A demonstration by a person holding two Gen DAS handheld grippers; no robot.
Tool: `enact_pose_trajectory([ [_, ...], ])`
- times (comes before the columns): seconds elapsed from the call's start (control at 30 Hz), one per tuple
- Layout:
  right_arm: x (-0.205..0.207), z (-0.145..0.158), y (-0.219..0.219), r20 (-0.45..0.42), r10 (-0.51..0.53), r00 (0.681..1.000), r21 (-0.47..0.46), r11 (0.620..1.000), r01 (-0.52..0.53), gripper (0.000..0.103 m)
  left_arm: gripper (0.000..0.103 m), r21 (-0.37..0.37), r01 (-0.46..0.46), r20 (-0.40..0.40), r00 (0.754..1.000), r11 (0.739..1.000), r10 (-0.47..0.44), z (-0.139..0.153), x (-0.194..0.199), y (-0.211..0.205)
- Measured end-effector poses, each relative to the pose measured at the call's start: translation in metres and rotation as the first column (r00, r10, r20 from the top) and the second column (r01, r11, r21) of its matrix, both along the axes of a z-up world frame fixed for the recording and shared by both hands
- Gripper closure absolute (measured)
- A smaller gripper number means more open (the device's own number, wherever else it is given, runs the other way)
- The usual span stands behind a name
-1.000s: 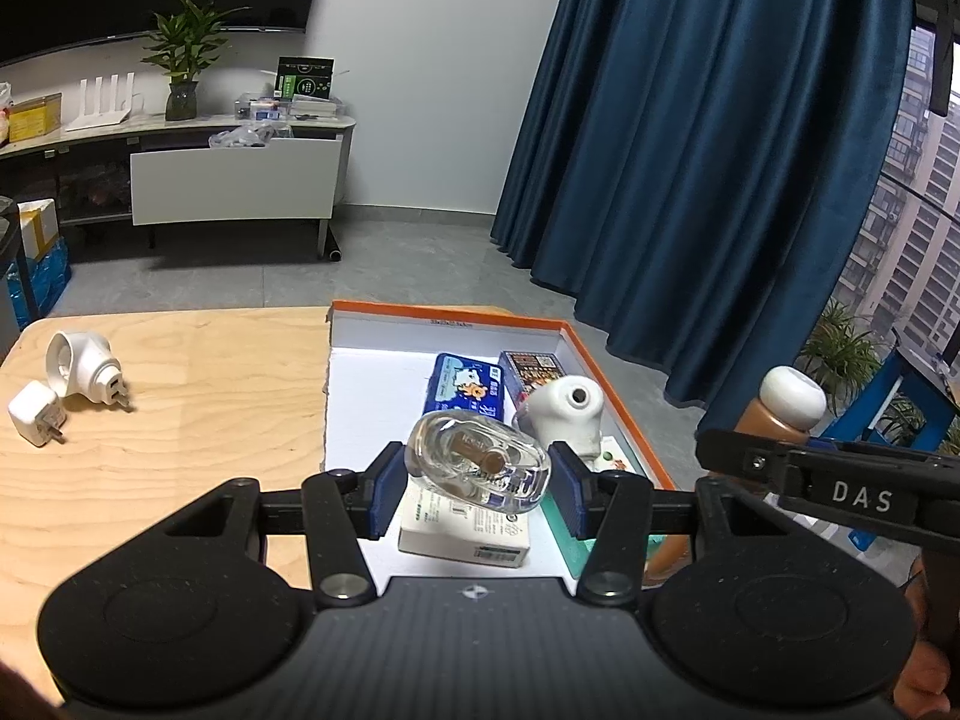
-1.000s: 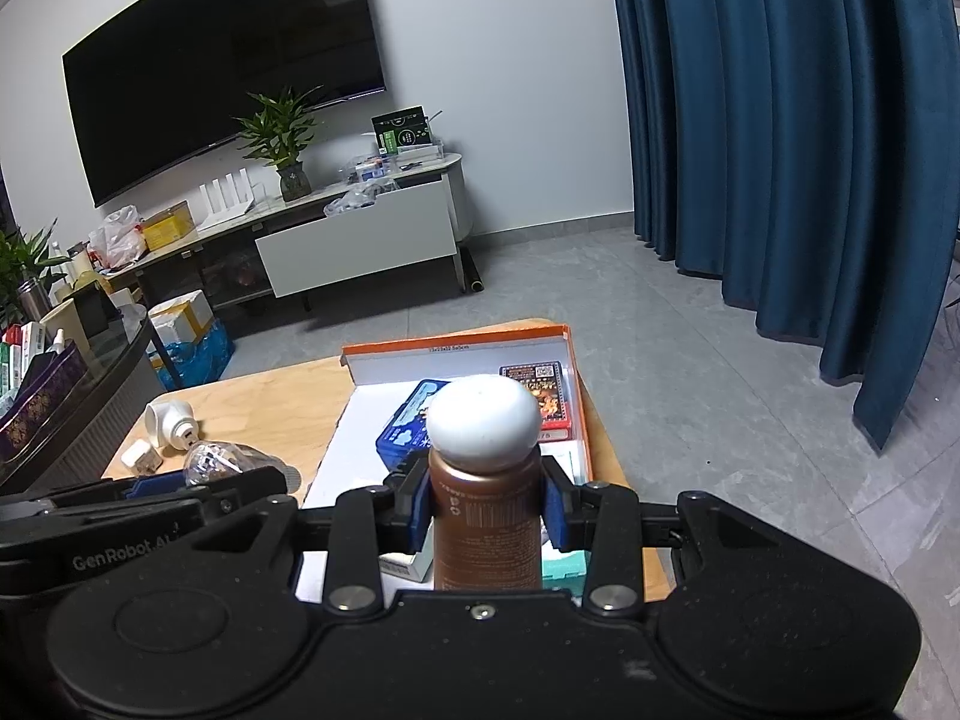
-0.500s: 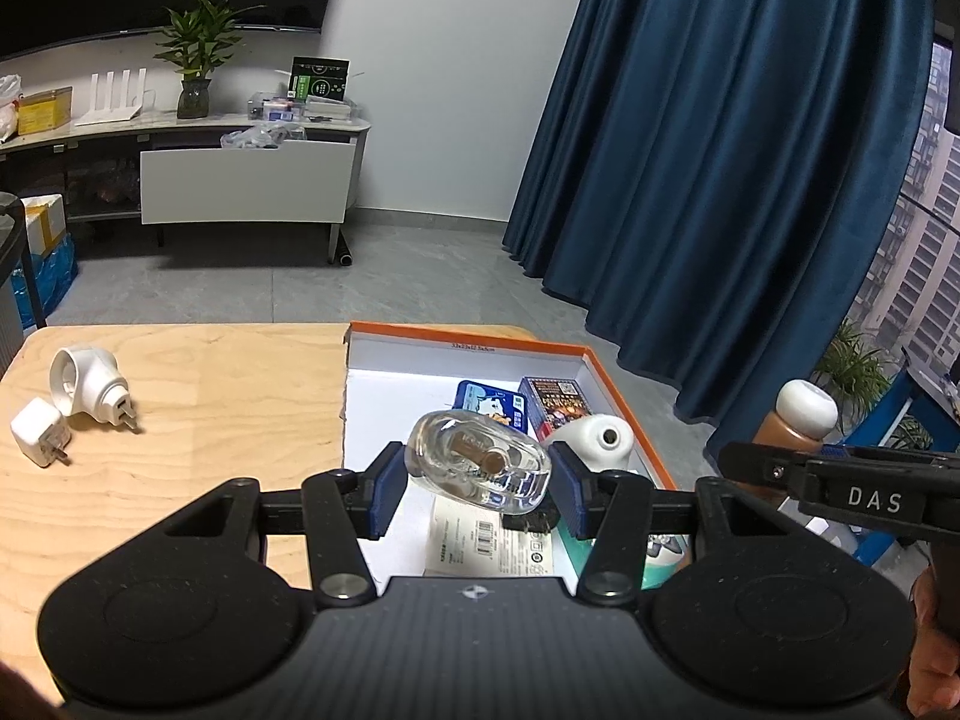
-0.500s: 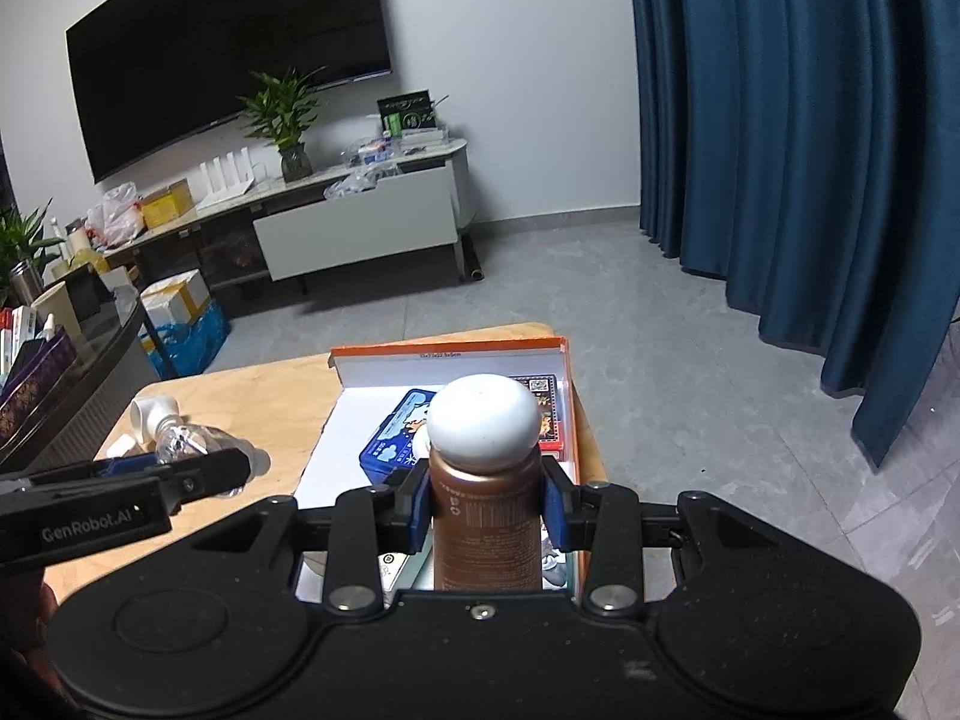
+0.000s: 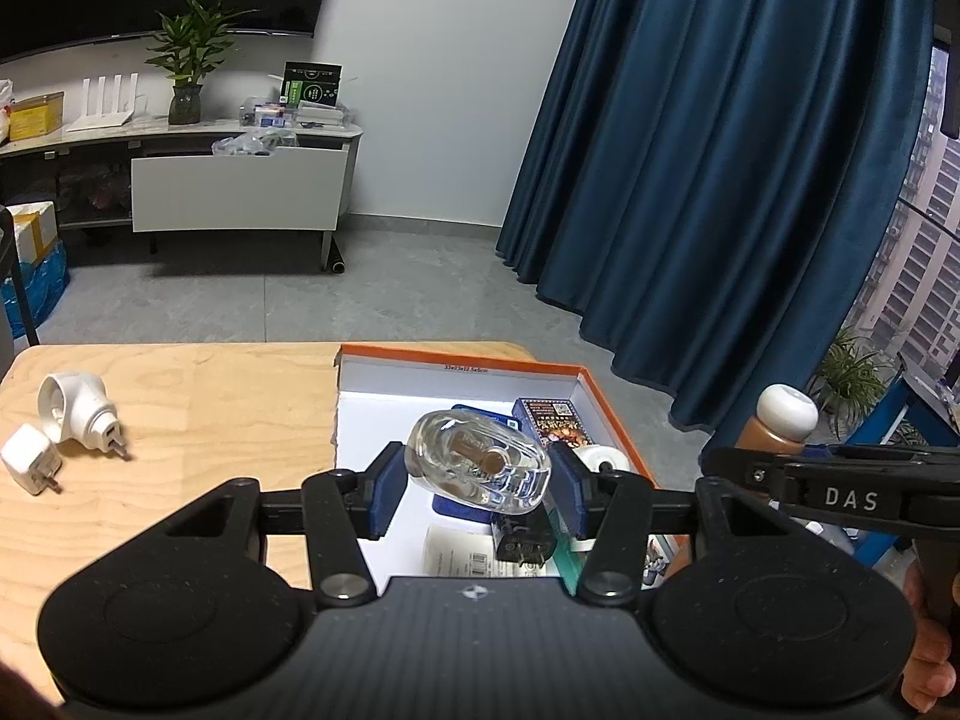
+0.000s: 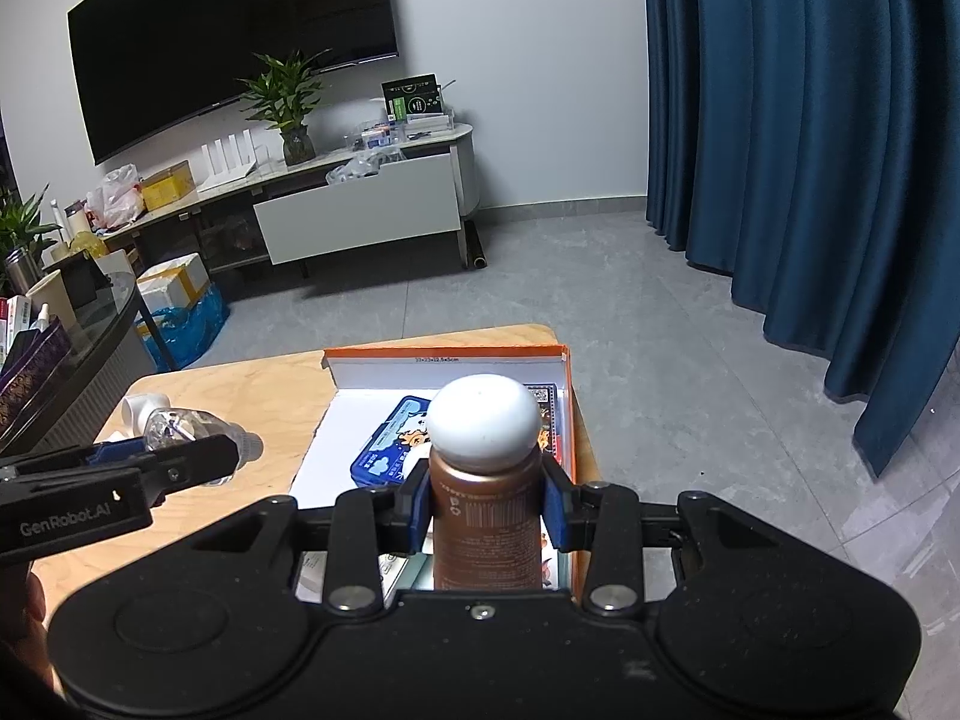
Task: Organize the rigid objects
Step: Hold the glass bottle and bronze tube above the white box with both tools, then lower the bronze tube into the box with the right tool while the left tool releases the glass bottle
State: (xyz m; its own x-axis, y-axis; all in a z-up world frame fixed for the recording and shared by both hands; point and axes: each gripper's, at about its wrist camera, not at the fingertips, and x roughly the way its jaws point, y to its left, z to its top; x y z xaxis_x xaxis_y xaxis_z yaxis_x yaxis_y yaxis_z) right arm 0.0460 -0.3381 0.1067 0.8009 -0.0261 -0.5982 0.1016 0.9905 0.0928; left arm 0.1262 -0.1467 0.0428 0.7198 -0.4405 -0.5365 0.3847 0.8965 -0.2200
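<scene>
Clear glass bottle [image 5: 478, 459] is clamped between the left gripper [image 5: 477, 489] pads, lying tilted on its side, held above the near half of the orange-rimmed box [image 5: 612, 414]. Brown bottle with white cap [image 6: 485, 474] stands upright in the right gripper [image 6: 486, 507], jaws closed on its body just under the cap, over the box's right side.

Handling guess: the glass one is rigid, smooth, rounded, so it's likely slippery and breakable. Grip across the flat sides as now, set it down low rather than dropping. Brown bottle looks stiff; a mid-body grip below the cap seems fine, but it's tall, so it may tip if released upright.

Box already holds a blue tin [image 6: 393, 441], a patterned card pack [image 5: 552, 420], a white round item [image 5: 603, 459] and a white carton [image 5: 462, 552]; free floor is along the left wall and far end.

Two white plug adapters [image 5: 60, 429] sit near the tabletop's left edge, not yet boxed.
</scene>
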Motion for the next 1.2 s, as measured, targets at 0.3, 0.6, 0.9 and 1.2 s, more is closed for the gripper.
enact_pose_trajectory([
  [0.3, 0.010, 0.004, 0.000, -0.002, -0.001, 1.000, -0.011, 1.000, 0.001, 0.058, 0.051, 0.003, 0.003, 0.008, 1.000, 1.000, -0.003, 0.004, 0.007, -0.002],
  [0.6, 0.021, 0.005, -0.002, -0.018, 0.000, 1.000, -0.026, 1.000, -0.001, 0.058, 0.051, 0.005, 0.008, 0.010, 1.000, 1.000, -0.008, 0.003, 0.009, -0.004],
  [0.9, 0.036, 0.006, -0.001, -0.035, 0.009, 0.999, -0.044, 0.999, -0.010, 0.058, 0.051, 0.006, 0.007, 0.006, 1.000, 1.000, -0.007, 0.004, 0.012, -0.005],
  [1.2, 0.063, 0.000, -0.009, -0.089, 0.036, 0.995, -0.042, 0.998, -0.039, 0.058, 0.051, 0.010, -0.001, -0.003, 1.000, 1.000, 0.001, 0.004, 0.018, -0.004],
])
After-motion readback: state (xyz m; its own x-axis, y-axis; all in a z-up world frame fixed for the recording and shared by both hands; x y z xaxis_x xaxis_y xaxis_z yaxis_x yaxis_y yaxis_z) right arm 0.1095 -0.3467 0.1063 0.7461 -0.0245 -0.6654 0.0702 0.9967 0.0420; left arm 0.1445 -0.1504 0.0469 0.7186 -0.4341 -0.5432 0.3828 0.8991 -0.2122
